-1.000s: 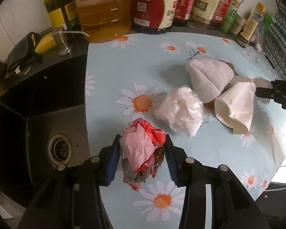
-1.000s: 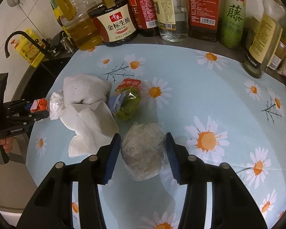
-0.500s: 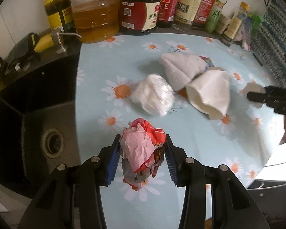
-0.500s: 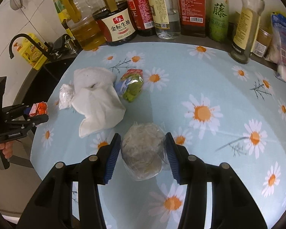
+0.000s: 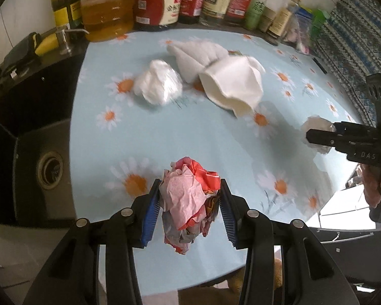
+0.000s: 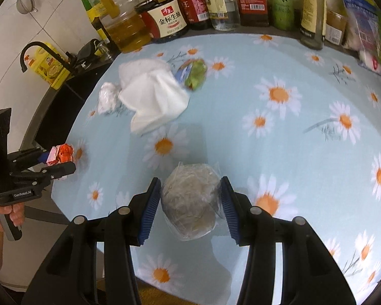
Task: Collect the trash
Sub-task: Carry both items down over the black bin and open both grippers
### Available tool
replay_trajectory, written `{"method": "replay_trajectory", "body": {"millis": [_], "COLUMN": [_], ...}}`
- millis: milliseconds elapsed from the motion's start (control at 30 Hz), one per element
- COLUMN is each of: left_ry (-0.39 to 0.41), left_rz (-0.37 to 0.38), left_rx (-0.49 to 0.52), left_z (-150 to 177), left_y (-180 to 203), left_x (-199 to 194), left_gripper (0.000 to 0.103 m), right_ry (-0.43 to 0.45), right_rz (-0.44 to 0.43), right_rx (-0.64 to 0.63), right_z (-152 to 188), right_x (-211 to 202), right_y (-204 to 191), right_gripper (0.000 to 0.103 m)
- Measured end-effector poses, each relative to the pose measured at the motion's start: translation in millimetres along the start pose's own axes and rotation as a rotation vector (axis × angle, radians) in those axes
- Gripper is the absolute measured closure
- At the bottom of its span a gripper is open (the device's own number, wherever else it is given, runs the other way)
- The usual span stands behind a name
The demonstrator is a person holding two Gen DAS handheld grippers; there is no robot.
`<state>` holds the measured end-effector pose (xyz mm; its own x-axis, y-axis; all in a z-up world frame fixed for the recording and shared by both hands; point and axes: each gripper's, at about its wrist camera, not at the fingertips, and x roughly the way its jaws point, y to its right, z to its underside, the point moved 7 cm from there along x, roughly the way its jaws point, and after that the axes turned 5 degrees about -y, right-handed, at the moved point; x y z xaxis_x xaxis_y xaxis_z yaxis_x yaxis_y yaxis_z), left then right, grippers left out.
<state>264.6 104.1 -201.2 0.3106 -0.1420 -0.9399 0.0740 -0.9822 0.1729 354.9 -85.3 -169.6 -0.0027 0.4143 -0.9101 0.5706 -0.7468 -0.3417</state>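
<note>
Both wads [image 5: 188, 198] over counter edge [image 5: 190, 283]

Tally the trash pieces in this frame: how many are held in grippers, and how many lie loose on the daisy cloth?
Held in grippers: 2 (red-pink paper wad, clear plastic ball)
Loose on cloth: 4 (white plastic wad, white towel, white napkin, green wrapper)
Total: 6

Open room is left over the near and right parts of the surface [image 6: 304, 152]. The far edge is blocked by a row of bottles [image 6: 241, 0], the far left by crumpled tissues [image 6: 155, 96].
</note>
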Motion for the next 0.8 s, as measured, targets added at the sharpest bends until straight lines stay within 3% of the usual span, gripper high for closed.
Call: {"method": "replay_trajectory", "body": {"millis": [800], "left_ry": [-0.052], "left_rz": [0.161], "left_rx": [0.044], "left_z": [83.6], "left_y": [63.7], "left_x": [-4.1], "left_gripper": [0.061], "right_ry": [-0.024], "right_rz": [-0.062], "right_rx": [0.042], "right_z": [92.7], "right_x": [-12.6], "right_y": [-52.2], "right_gripper": [0.055]}}
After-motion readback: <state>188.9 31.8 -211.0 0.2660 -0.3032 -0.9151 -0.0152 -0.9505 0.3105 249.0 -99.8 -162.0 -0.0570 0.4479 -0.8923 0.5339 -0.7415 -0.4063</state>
